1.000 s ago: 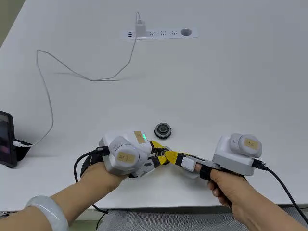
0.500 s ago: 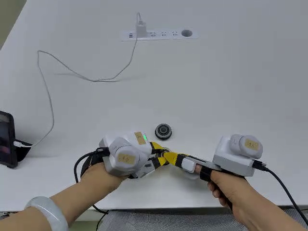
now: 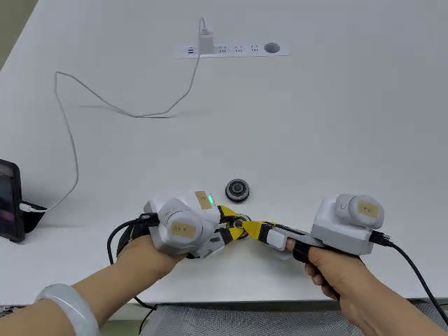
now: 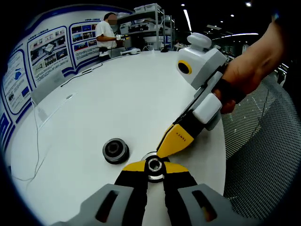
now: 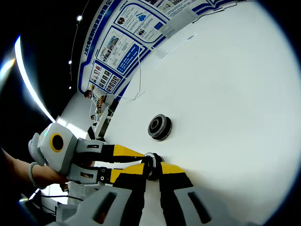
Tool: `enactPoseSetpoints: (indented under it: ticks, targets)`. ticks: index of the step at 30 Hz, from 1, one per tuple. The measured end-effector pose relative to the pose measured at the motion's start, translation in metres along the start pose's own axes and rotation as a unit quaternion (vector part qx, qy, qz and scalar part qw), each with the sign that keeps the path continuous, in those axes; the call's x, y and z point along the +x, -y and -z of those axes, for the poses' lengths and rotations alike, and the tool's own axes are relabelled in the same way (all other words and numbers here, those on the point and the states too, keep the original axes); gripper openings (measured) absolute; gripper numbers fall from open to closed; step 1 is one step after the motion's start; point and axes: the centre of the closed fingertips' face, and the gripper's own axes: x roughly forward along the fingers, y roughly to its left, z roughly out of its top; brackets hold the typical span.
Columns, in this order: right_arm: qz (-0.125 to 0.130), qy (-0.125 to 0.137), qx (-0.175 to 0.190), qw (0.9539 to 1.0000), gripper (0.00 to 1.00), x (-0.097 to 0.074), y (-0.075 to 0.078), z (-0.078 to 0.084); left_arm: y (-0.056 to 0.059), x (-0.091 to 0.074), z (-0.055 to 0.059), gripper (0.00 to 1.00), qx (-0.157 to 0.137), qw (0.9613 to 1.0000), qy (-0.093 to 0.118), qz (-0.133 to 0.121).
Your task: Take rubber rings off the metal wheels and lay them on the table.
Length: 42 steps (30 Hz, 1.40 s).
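Observation:
A small metal wheel with a black rubber ring (image 4: 154, 168) is held just above the table's near edge, and my left gripper (image 4: 154, 170) is shut on it. My right gripper (image 5: 151, 165) comes in from the right and is shut on the same wheel's rubber rim (image 5: 150, 162). In the head view both grippers' yellow tips meet at the wheel (image 3: 239, 225), with the left gripper (image 3: 233, 229) on one side and the right gripper (image 3: 245, 226) on the other. A second wheel with its rubber ring (image 3: 237, 190) lies flat on the white table just beyond them; it is also in the left gripper view (image 4: 115, 150) and the right gripper view (image 5: 160, 126).
A white power strip (image 3: 231, 49) lies at the far side, and a white cable (image 3: 70, 133) runs from it to a dark phone (image 3: 8, 203) at the left edge. The table's front edge (image 3: 231, 297) is close under the hands.
The right gripper has shifted slightly toward the left gripper. Both stay joined at the small wheel, and the second wheel has not moved.

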Motion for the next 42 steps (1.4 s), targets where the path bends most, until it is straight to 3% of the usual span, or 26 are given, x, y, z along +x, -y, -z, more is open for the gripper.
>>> enactPoseSetpoints:
  ticks: [13,42]
  targets:
    - [-0.001,-0.012,-0.003,0.9999,0.10,0.0014,0.0005,0.0064,-0.0010,0.0008,0.0022,0.12,0.000,1.0000,0.001,0.000]
    - [0.009,-0.014,-0.017,0.9997,0.02,-0.0019,0.0021,0.0031,-0.0003,0.0006,0.0014,0.12,0.001,1.0000,0.001,0.001]
